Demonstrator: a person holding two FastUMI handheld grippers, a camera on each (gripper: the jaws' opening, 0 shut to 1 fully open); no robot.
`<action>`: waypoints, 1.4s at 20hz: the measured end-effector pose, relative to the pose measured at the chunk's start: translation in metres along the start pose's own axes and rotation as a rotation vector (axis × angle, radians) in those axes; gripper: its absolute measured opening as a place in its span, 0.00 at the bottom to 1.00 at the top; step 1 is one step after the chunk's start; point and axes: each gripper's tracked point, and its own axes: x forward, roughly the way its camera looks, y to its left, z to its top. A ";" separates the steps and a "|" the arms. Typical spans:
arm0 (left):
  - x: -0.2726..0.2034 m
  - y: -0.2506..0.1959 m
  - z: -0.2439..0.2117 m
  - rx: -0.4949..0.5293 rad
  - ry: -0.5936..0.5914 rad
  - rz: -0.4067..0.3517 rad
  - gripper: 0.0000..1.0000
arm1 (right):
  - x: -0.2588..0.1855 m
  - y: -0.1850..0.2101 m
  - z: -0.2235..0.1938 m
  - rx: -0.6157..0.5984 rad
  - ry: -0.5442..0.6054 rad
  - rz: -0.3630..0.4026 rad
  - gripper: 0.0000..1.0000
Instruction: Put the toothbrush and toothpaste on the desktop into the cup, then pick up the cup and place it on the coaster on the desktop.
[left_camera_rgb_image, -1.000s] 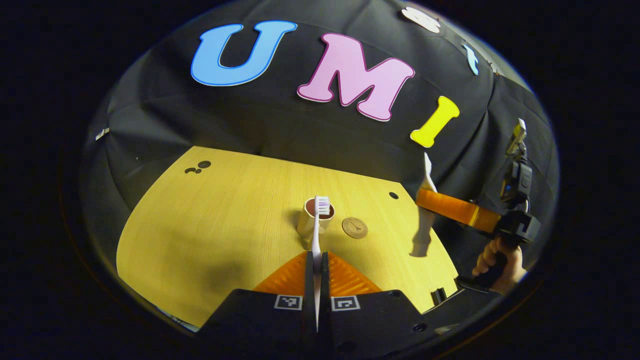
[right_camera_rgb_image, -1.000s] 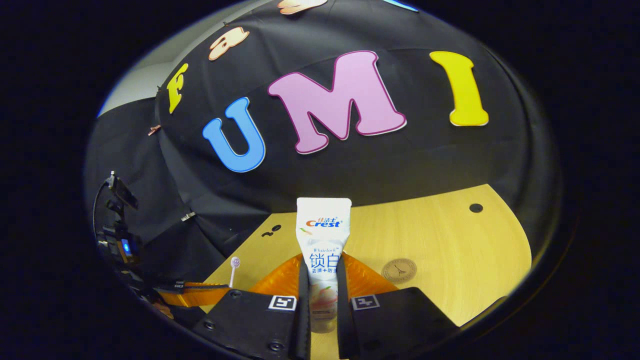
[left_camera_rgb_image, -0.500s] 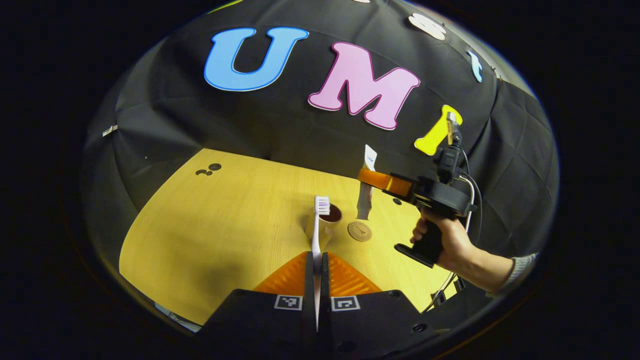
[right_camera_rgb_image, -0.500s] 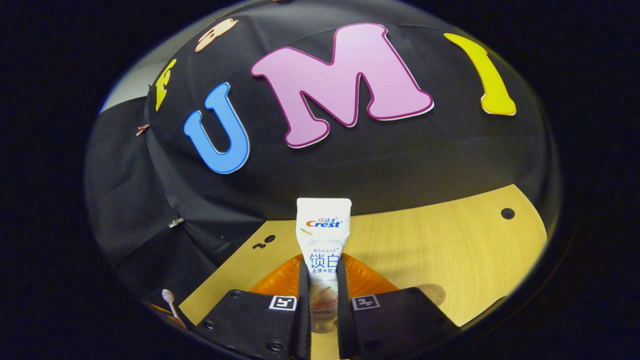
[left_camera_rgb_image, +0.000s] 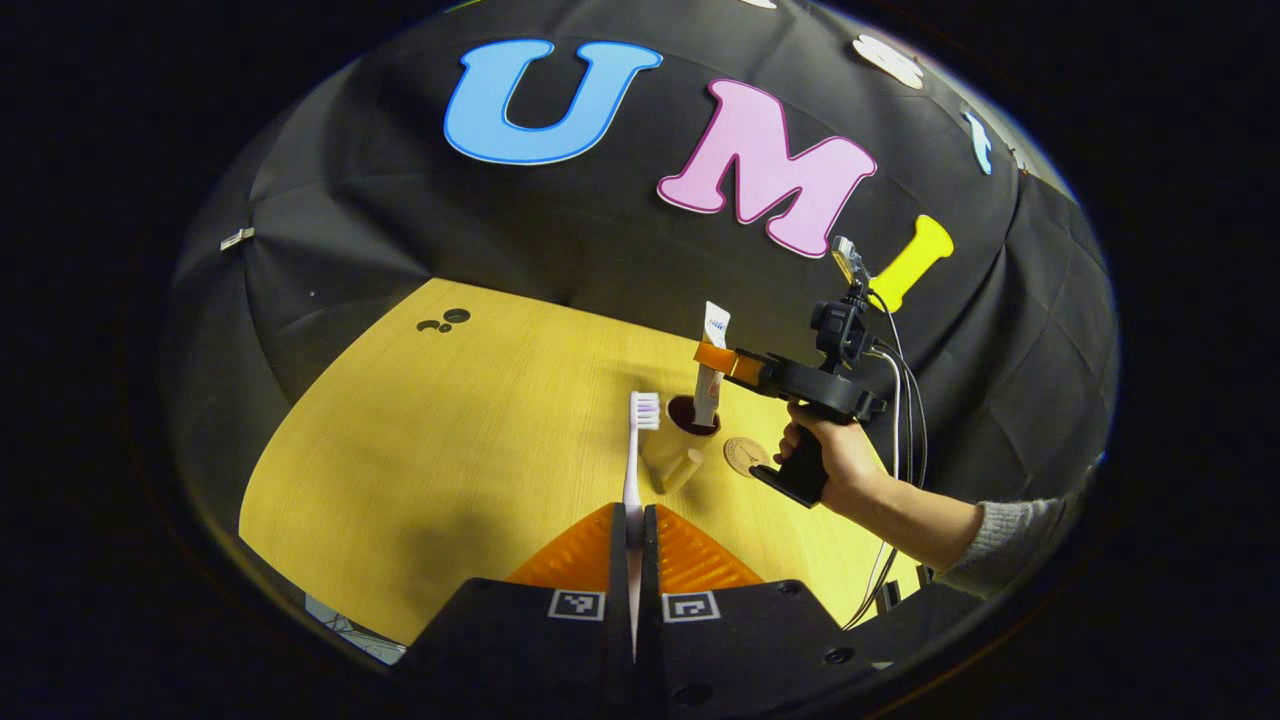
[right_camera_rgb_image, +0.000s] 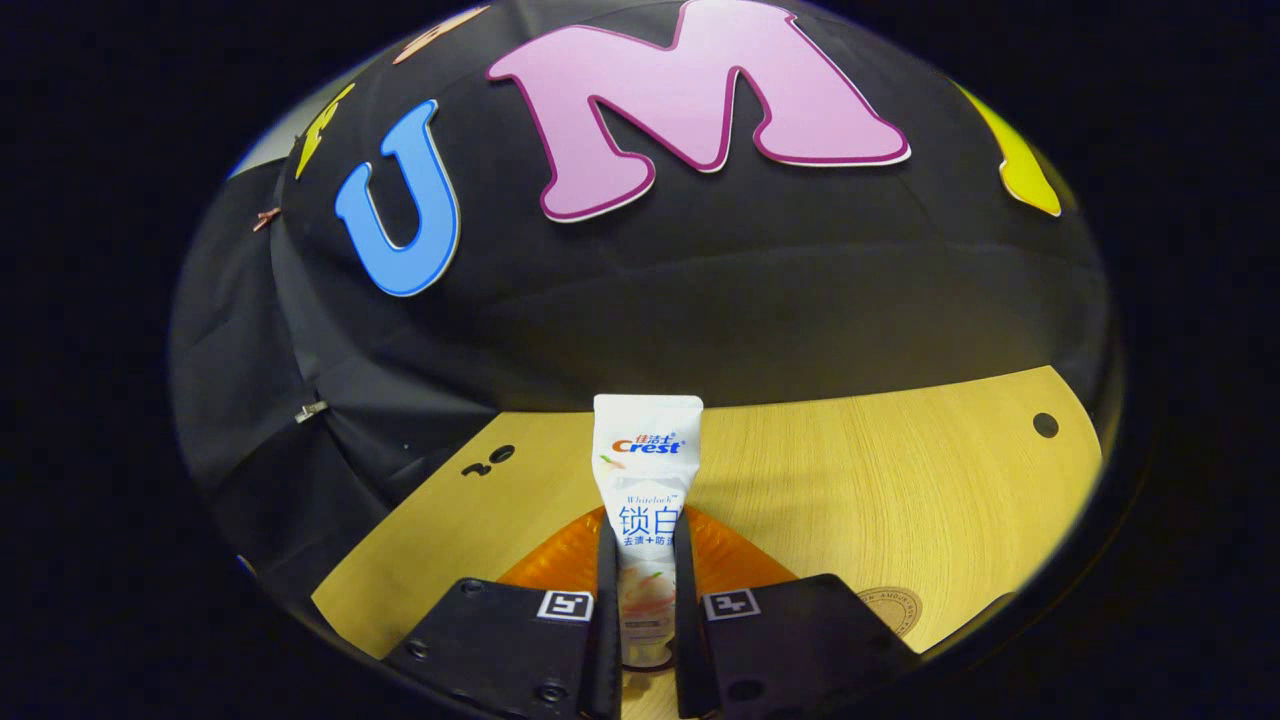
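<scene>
Left hand-held gripper (left_camera_rgb_image: 634, 520): both fingers are pressed together on the handle of the toothbrush (left_camera_rgb_image: 636, 450). The toothbrush stands upright between them, bristle head at the top, held above the counter (left_camera_rgb_image: 420, 440). In the left gripper view its head appears just left of the cup (left_camera_rgb_image: 681, 445); whether the two touch cannot be told.

Right hand-held gripper (right_camera_rgb_image: 640, 600): both fingers pinch the toothpaste (right_camera_rgb_image: 646, 500) at its lower half. The tube is upright, flat crimped end uppermost. In the left gripper view the same right hand-held gripper (left_camera_rgb_image: 712, 357) is seen farther off, held level by a hand (left_camera_rgb_image: 840, 462) with a grey sleeve (left_camera_rgb_image: 1000, 530) at the wrist. It carries the toothpaste (left_camera_rgb_image: 711, 365) directly over the cup, with the lower end of the tube at or just inside the cup's mouth.

Cup: it stands on the counter near the middle, toward the right, and its interior is dark.

Coaster (left_camera_rgb_image: 747, 456): a round brown disc lying flat on the counter, just right of the cup and apart from it, partly covered by the hand. In the right gripper view the coaster (right_camera_rgb_image: 895, 607) lies at the near right edge, beside the gripper body.

Counter: yellow wood grain, with small dark holes (left_camera_rgb_image: 445, 320) at the far left.
</scene>
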 end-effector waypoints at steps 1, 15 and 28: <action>0.002 0.003 0.000 -0.004 0.003 0.005 0.07 | 0.001 0.000 -0.003 -0.018 0.002 -0.001 0.25; 0.013 0.016 0.010 -0.063 0.015 0.013 0.07 | 0.001 -0.004 -0.038 -0.077 0.071 -0.007 0.24; 0.012 0.005 0.001 -0.060 0.022 0.007 0.07 | -0.020 -0.011 -0.051 -0.014 0.111 -0.004 0.40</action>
